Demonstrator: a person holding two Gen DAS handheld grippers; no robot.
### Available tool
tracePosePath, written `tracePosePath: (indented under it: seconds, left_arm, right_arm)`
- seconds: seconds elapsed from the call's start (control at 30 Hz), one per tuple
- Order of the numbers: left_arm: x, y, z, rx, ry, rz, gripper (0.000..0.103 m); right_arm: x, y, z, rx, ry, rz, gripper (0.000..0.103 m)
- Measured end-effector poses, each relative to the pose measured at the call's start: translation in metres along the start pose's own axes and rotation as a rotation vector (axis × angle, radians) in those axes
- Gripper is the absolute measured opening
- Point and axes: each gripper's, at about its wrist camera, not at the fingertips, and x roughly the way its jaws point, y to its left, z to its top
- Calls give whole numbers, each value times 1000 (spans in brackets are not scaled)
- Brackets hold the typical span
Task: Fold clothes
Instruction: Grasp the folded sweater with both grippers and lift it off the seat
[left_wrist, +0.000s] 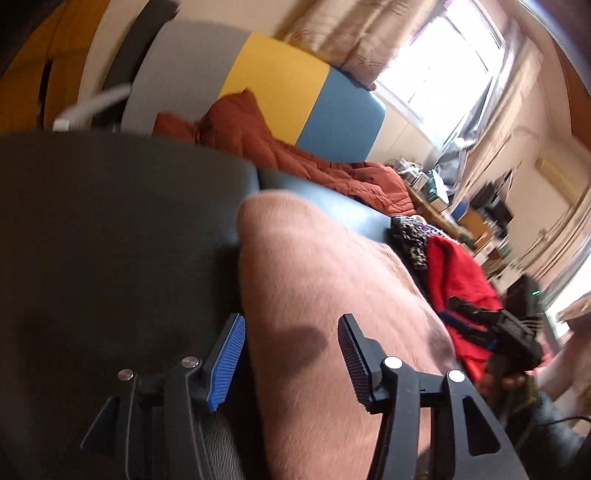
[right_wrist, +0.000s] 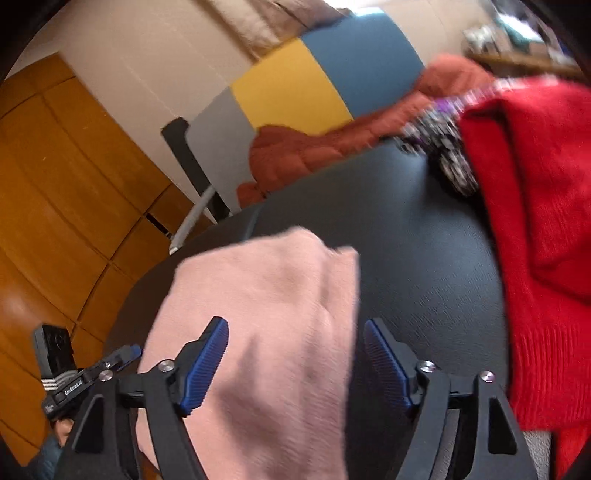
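The pink sweater lies folded on the dark counter, filling the space ahead of both cameras. My right hand-held gripper is spread wide over it, its left pad above the fabric and its right pad over bare counter at the sweater's edge. My left hand-held gripper is spread too, straddling the sweater's left border. At two o'clock from the sweater sits a red sweater, with a patterned garment just beyond it.

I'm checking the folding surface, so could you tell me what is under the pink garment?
The pink garment lies on the dark table. Whatever is directly beneath the fabric is covered.
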Motion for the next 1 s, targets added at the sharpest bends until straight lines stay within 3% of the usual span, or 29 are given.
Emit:
tracePosePath:
  seconds: [0.1,0.27,0.33,0.53,0.63,0.67,0.7,0.77,1.0]
  left_arm:
    - [2,13,-4,-55,30,-72,54]
    - [22,14,-1,-56,74,-146,56]
    - [30,15,0,-56,91,-176,57]
    - [55,11,2,-38,132,-231,83]
    - [67,4,2,-12,142,-227,83]
    - [71,1,2,-3,145,-226,80]
    - [75,-1,1,5,148,-224,70]
    - [70,-5,-3,6,141,-226,58]
    - [19,-7,-27,-2,77,-163,47]
  right_arm:
    - [-1,-11,-1,23,29,23,78]
    - [35,-12,-2,13,147,83,78]
    - [43,-8,-4,-24,155,92,80]
    - [56,-5,-3,-78,160,152,84]
    - [64,2,-3,-115,169,164,84]
    - [66,4,-3,-127,174,165,82]
    - [67,5,-3,-137,179,163,80]
    - [70,9,-6,-153,193,169,52]
    - [74,34,-27,-167,217,230,42]
